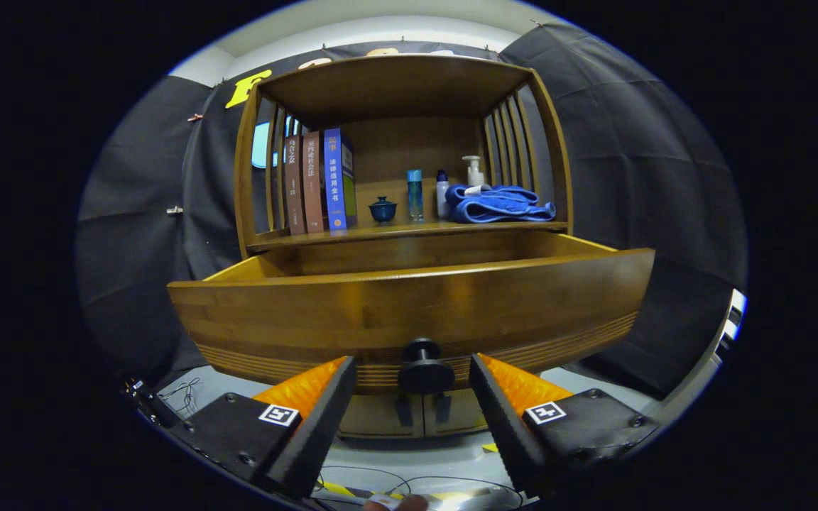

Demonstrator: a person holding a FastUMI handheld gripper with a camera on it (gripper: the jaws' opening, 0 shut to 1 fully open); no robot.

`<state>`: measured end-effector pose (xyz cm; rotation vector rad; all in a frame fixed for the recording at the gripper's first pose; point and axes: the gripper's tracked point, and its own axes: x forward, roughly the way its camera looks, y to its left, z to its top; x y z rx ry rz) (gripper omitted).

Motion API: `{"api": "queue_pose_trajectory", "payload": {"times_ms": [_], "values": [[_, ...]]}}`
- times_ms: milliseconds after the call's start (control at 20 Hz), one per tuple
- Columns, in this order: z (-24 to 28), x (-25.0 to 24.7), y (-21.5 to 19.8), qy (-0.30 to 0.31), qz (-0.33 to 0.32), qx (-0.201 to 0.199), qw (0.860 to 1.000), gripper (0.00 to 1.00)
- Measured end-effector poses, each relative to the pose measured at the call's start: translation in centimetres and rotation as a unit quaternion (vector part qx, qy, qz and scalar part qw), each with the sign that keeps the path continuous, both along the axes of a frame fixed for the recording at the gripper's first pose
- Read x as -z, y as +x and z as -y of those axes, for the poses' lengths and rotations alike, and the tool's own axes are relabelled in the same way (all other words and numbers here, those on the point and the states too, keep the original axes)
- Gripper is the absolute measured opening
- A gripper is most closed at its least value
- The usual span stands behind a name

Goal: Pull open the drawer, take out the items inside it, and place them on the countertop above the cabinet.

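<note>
Hovering my tongs (412,397) spread wide on either side of the dark round knob (423,367), neither finger touching it, nothing gripped. The knob sits between the fingertips and a little beyond them. Drawer (409,312) stands pulled out toward me, its front panel right ahead of the tongs; I judge the pull done and the fingers let go so I can rise over the rim. From this low angle the drawer's inside is hidden behind the front panel; cannot tell what remains in it.

Beyond and above the drawer, the tabletop (409,231) of the cabinet already carries things, set toward the back, which leaves the front edge free for setting down.

Count there:
- books (318,181), upright: three
- small blue cup (383,209): one
- bottles (415,194): three, one a pump type
- folded blue towel (498,204): one

Knobs: one. Below the drawer, two cabinet door handles (423,410).
</note>
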<state>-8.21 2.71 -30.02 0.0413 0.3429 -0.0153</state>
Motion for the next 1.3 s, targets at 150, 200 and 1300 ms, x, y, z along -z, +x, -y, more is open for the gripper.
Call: {"api": "queue_pose_trajectory", "payload": {"times_ms": [150,200,1300], "values": [[1.0,-4.4,-0.8,-0.041,-0.004,0.025,0.999,0.99],[1.6,-5.8,-0.7,-0.056,-0.014,0.039,0.998,0.99],[-1.8,7.2,14.0,-0.054,-0.476,-0.007,0.878,0.99]]}}
